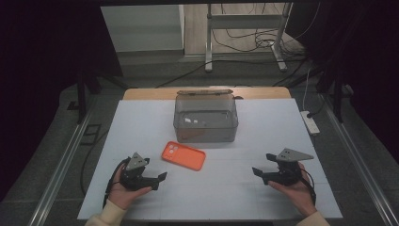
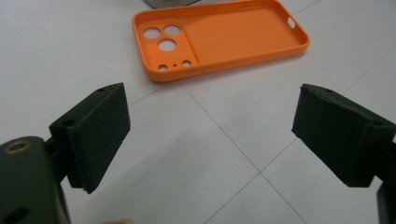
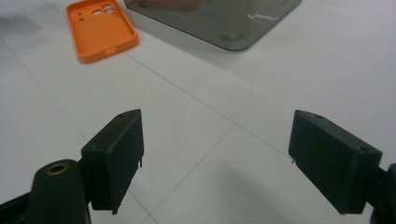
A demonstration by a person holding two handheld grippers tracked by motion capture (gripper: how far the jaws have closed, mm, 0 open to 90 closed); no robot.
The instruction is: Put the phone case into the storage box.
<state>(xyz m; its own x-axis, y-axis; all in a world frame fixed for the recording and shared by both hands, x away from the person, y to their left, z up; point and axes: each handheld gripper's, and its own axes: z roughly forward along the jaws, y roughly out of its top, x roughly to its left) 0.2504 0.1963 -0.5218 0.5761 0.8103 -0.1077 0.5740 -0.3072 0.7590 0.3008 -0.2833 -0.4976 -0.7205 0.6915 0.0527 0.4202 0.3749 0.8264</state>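
Observation:
An orange phone case (image 1: 183, 156) lies inside-up on the white table (image 1: 268, 127), just in front of a clear grey plastic box (image 1: 205, 118) with its lid raised at the back. My left gripper (image 1: 155, 170) rests low at the near left, open and holding nothing, a short way from the case. In the left gripper view the case (image 2: 219, 37) lies ahead of the open left gripper (image 2: 210, 116). My right gripper (image 1: 262, 164) is at the near right, open and holding nothing. The right gripper view shows the right gripper (image 3: 217, 135), with the case (image 3: 102, 29) and box (image 3: 219, 18) far ahead.
A white power strip (image 1: 310, 122) lies past the table's right edge. Metal stand legs (image 1: 208, 37) and loose cables (image 1: 254, 40) are on the floor behind. A wooden strip (image 1: 150, 93) runs along the table's far edge.

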